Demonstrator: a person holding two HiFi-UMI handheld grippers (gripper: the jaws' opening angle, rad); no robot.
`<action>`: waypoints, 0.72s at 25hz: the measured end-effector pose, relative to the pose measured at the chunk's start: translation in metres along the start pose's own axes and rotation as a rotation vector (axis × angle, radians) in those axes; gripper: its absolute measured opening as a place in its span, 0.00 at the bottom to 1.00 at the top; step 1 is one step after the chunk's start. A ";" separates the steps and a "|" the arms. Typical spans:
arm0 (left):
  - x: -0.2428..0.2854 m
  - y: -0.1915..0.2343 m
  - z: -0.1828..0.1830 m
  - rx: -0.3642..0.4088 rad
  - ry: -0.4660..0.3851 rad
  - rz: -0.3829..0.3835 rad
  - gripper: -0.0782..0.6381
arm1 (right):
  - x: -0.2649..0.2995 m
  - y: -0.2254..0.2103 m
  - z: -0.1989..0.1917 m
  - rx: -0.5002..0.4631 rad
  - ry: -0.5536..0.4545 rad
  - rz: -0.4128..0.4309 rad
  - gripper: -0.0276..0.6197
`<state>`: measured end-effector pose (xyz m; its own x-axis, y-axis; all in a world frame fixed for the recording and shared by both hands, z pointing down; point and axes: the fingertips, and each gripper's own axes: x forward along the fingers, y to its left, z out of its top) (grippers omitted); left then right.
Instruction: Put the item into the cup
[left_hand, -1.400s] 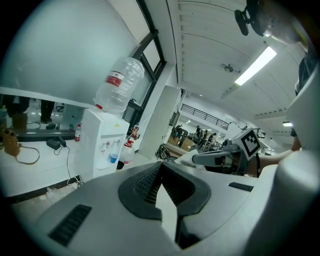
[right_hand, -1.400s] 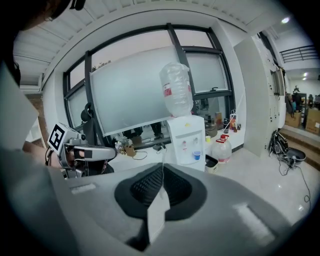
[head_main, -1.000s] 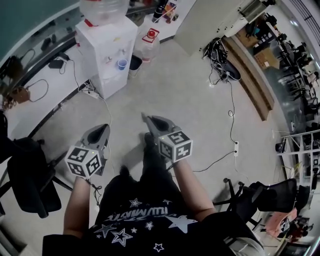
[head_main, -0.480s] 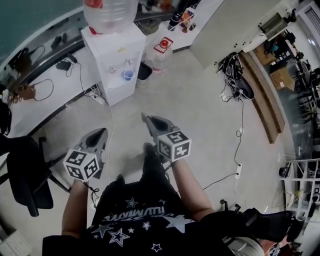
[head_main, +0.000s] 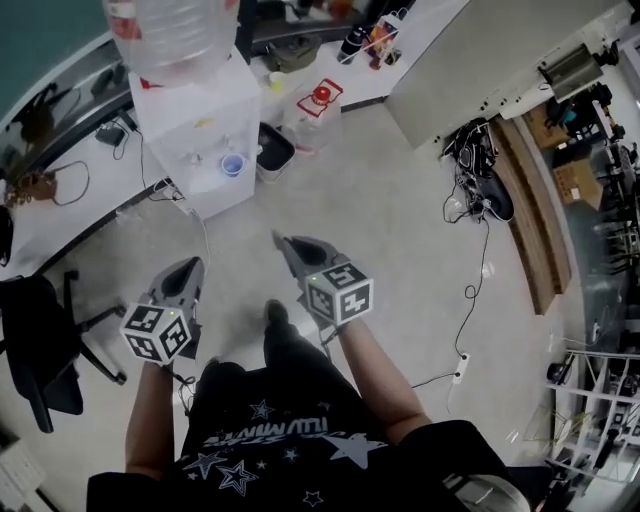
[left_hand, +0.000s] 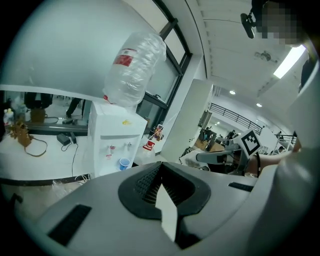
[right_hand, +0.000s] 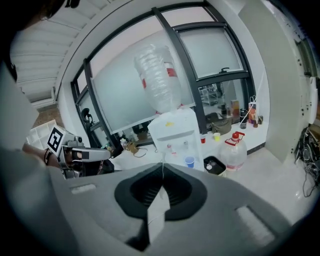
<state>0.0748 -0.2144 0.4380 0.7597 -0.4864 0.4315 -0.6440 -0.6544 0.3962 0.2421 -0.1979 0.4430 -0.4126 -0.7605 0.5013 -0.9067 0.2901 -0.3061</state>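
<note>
Two sets of jaws clenched on nothing visible, left gripper (head_main: 186, 274) and right gripper (head_main: 283, 243) held low, forward, presumably heading for cup (head_main: 232, 165) at water dispenser (head_main: 200, 130).

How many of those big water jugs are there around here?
2. One jug stands upside down on the dispenser; the red-capped jug sits on the floor near it. More could be hidden out of view.

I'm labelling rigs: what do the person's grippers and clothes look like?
Both the left gripper and right gripper have grey tapering shells with black ribbed insides, and each carries a white cube with black square markers. The person wears a black short-sleeved shirt with white stars.
</note>
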 end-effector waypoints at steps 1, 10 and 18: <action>0.010 -0.003 0.000 -0.002 0.002 0.008 0.12 | 0.001 -0.010 -0.002 -0.003 0.013 0.011 0.04; 0.068 -0.007 0.004 -0.043 -0.023 0.100 0.12 | 0.033 -0.068 -0.005 -0.038 0.097 0.090 0.04; 0.097 0.041 -0.011 -0.098 -0.015 0.115 0.12 | 0.099 -0.082 -0.014 -0.022 0.130 0.067 0.04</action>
<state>0.1208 -0.2819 0.5051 0.6813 -0.5641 0.4664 -0.7319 -0.5346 0.4225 0.2743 -0.2890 0.5294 -0.4786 -0.6579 0.5815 -0.8780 0.3511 -0.3254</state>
